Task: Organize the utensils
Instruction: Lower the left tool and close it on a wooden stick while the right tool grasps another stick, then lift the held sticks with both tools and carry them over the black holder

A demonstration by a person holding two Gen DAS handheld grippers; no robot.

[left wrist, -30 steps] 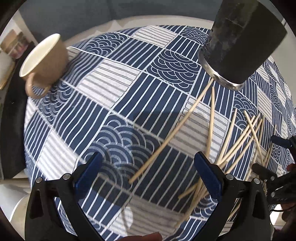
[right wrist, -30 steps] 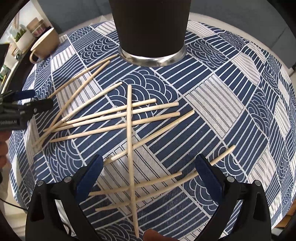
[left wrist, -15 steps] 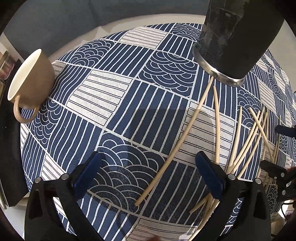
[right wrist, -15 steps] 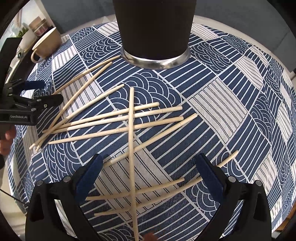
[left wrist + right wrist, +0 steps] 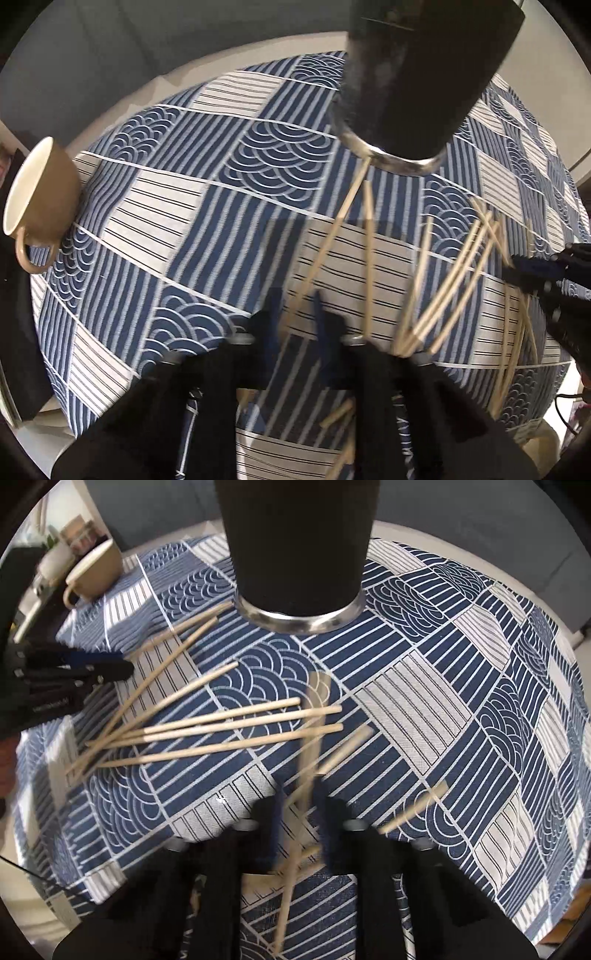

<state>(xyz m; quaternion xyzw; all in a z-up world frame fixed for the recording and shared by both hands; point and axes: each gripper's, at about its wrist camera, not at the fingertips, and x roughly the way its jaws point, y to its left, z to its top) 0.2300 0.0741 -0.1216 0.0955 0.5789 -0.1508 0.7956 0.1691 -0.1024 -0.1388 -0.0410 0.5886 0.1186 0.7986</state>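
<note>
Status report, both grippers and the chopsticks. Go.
Left gripper just snapped shut on slanted chopstick. Right gripper just snapped shut on crossing chopstick. Remaining chopsticks loose on tablecloth, several crossing right's pick. Black holder upright beyond.

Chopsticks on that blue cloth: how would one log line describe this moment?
step: grasp chopsticks | left tool: just closed on long chopstick | right tool: just closed on crossing chopstick | black holder: standing beyond

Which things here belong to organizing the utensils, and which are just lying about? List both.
For the job: chopsticks, scattered on the cloth; black holder with a metal base.
Lying about: tan mug; patterned tablecloth.
</note>
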